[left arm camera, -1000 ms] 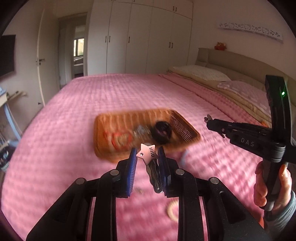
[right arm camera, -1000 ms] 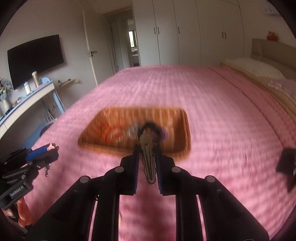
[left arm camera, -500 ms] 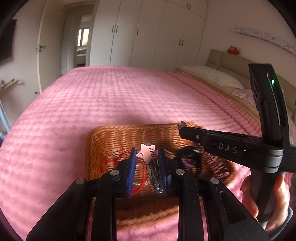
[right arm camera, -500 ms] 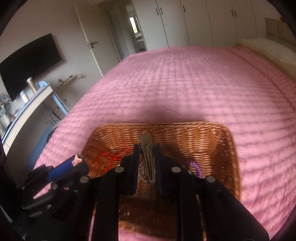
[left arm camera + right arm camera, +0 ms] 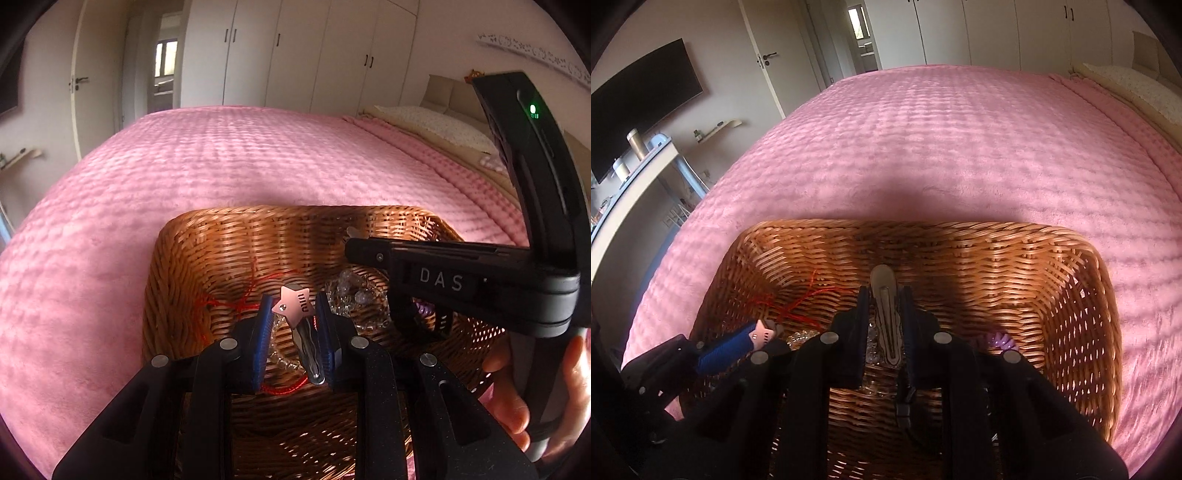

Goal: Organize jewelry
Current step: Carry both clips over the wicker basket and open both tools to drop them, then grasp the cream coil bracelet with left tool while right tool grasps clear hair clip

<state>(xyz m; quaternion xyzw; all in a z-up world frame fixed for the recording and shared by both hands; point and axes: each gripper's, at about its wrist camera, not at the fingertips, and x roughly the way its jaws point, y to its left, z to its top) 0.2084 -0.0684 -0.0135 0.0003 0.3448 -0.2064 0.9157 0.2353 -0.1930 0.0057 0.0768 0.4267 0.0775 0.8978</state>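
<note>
We're looking at a bed with a pink quilted cover [image 5: 923, 147], a wicker basket [image 5: 960, 247] sitting directly on it, pillows [image 5: 436, 125] at the head.

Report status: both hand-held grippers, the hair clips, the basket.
Left hand-held gripper shut on star hair clip. Right hand-held gripper shut on plain metal clip. Both over wicker basket; red cord, beads inside. Nothing blocking.

Both hand-held grippers tilt downward side by side, left hand-held gripper [image 5: 292, 314] and right hand-held gripper [image 5: 883, 314] each clamped.
</note>
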